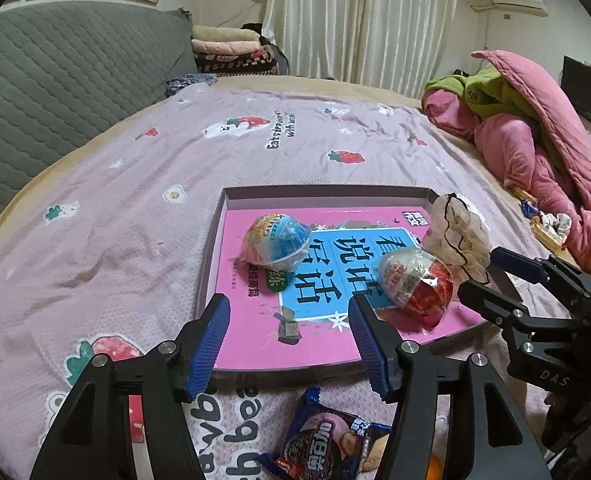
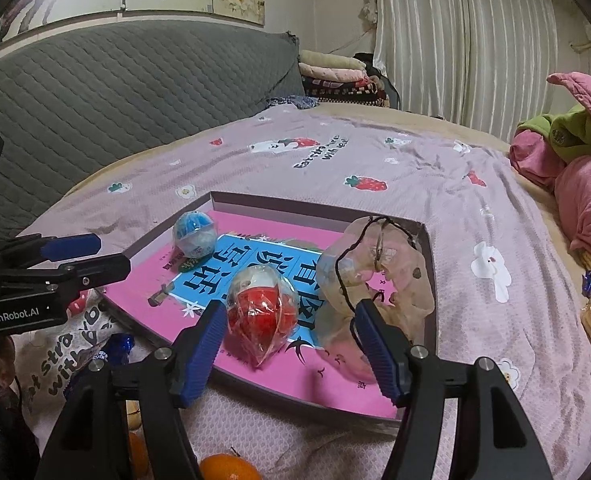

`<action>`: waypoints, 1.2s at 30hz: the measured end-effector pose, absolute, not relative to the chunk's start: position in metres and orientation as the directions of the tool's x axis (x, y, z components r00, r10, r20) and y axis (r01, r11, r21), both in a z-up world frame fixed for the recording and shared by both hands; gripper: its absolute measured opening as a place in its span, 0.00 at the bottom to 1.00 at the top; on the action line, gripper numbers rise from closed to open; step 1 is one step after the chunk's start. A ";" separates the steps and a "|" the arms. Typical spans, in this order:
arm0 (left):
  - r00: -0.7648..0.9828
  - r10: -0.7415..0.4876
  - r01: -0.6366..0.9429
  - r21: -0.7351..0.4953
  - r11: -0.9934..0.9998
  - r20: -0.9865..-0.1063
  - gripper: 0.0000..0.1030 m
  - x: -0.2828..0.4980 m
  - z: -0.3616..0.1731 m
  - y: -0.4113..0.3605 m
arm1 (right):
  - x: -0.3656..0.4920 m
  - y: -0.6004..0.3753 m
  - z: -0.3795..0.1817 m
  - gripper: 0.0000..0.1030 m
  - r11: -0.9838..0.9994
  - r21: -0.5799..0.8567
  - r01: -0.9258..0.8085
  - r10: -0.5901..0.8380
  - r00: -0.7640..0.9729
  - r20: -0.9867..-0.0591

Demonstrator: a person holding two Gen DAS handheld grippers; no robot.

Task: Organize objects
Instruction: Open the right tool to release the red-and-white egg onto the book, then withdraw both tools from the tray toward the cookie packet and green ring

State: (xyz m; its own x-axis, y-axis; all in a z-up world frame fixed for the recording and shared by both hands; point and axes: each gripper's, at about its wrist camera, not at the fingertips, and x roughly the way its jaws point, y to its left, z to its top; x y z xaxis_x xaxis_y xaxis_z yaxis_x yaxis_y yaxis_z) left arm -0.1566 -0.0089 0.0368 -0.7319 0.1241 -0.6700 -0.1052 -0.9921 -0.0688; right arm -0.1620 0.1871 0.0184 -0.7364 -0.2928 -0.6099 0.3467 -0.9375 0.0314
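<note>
We see the shallow box [image 1: 215, 236] lying on the bed [image 1: 135, 184], with a pink book [image 1: 255, 344] flat on its bottom, and this box is where the objects are being collected. On the book there are already a blue wrapped ball [image 1: 279, 242], a red wrapped ball [image 2: 263, 316] and a sheer scrunchie [image 2: 379, 268], which leans at the right corner of the box, partly over its wall. Our left gripper [image 1: 291, 344] stands released over the near edge of the box with nothing between its fingers, and our right gripper [image 2: 289, 348] is also released, with the red ball just in front of the gap but not pressed by the pads. Outside the box, on the bed near us, there are still a dark cookie packet [image 1: 327, 440] and an orange [image 2: 227, 468], so we judge the task is not finished. What could go wrong: the two balls are round and their wrapping is slippery, so a touch on the box or the soft bedding could make them roll out. The scrunchie may also slide over the wall, because it sits on the edge. The thin packet lies flat, so the fingers could pinch the bed cover together with it.
</note>
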 end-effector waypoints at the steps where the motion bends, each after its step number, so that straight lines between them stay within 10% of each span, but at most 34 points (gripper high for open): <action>1: -0.734 0.123 -0.105 -0.067 -0.992 -0.668 0.62 -0.155 0.038 -0.009 | -0.161 0.188 0.019 0.64 -0.937 0.031 0.347 -0.293 -0.738 -0.608; 36: -0.728 0.125 -0.135 -0.037 -0.990 -0.674 0.62 -0.105 0.039 -0.003 | -0.117 0.185 0.025 0.64 -0.922 -0.024 0.388 -0.305 -0.761 -0.573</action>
